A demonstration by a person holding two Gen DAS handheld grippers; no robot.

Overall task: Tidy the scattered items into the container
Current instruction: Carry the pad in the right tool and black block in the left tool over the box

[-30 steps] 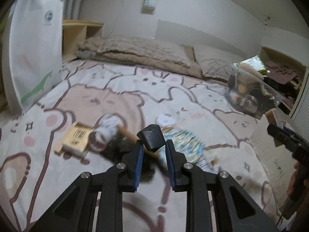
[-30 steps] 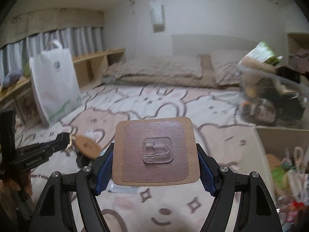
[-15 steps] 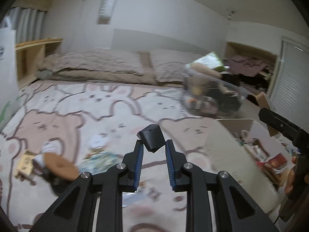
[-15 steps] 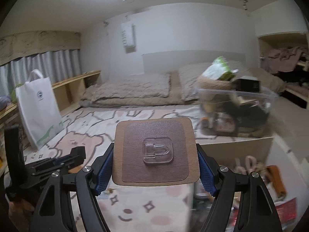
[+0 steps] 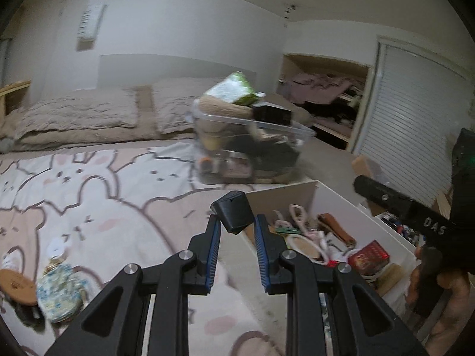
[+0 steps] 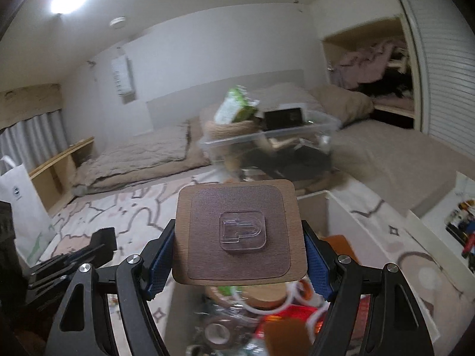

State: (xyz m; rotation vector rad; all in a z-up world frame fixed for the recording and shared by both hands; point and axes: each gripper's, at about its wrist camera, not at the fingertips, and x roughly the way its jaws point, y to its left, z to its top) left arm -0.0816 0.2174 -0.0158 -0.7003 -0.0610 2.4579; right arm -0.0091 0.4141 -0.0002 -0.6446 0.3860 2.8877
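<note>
Both grippers now over the white box (image 5: pixel 314 190) — left gripper (image 5: pixel 236 231) pinching black block (image 5: pixel 233 212), right gripper (image 6: pixel 239 237) clamping wooden square (image 6: pixel 237 234).

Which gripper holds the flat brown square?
The right gripper: its brown square plaque spans the jaws. The left gripper pinches a small black block.

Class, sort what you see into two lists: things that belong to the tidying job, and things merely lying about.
Job:
- small black wedge-shaped block in left gripper
- square brown wooden plaque in right gripper
- white open box

Lying about:
- beige pillows
- white paper bag
</note>
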